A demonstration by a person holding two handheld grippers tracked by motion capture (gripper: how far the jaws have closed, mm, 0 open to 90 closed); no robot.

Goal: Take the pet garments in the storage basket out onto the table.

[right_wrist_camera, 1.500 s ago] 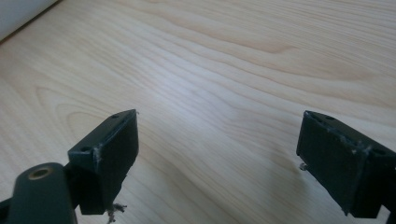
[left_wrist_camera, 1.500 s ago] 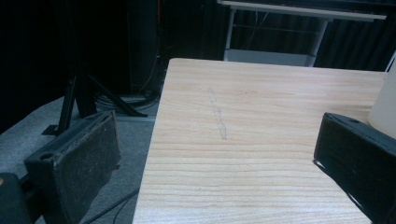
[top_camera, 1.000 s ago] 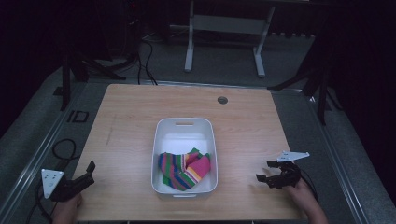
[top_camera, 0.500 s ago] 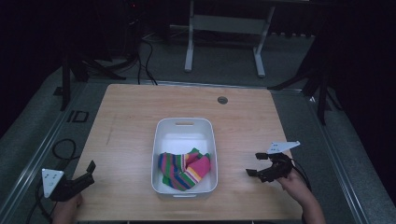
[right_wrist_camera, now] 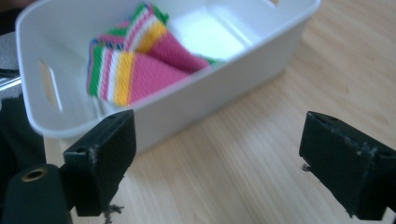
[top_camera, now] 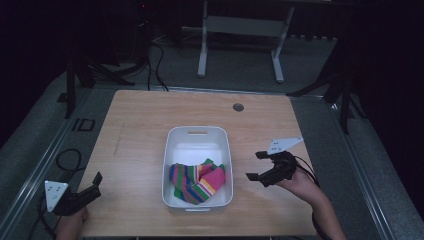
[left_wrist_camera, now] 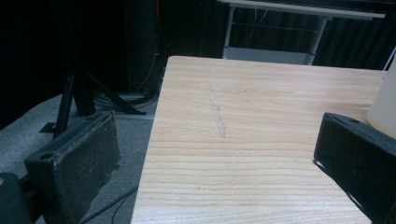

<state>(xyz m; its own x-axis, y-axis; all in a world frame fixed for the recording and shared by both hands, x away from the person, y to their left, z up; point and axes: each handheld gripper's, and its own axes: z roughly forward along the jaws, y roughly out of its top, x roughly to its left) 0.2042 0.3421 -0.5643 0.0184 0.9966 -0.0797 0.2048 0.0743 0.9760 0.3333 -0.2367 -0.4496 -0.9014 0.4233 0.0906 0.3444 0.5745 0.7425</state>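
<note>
The striped cloth (top_camera: 197,181) lies bunched in the lower half of the white bin (top_camera: 197,132), which sits at the middle of the wooden table (top_camera: 140,125) in the high view. The right gripper (top_camera: 258,165) hovers just right of the bin, low over the tabletop, its jaws wide apart and pointed toward the bin's side wall. In the right gripper view the cloth (right_wrist_camera: 135,60) shows at the upper left, over the bin's rim (right_wrist_camera: 196,79) — the wall stands between the jaws and the fabric.

The step in hand looks like a reach for that cloth. To do it well, I'd say the right gripper wants to rise above the rim first, then come down on a raised fold — the pink ridge near the middle looks easiest to pinch. Going in flat would likely knock the bin and shove it sideways.

The left gripper (top_camera: 85,192) rests at the lower left of the high view, by the table's corner, jaws also apart and holding nothing. It could steady the bin's near edge if the bin starts to slide.
</note>
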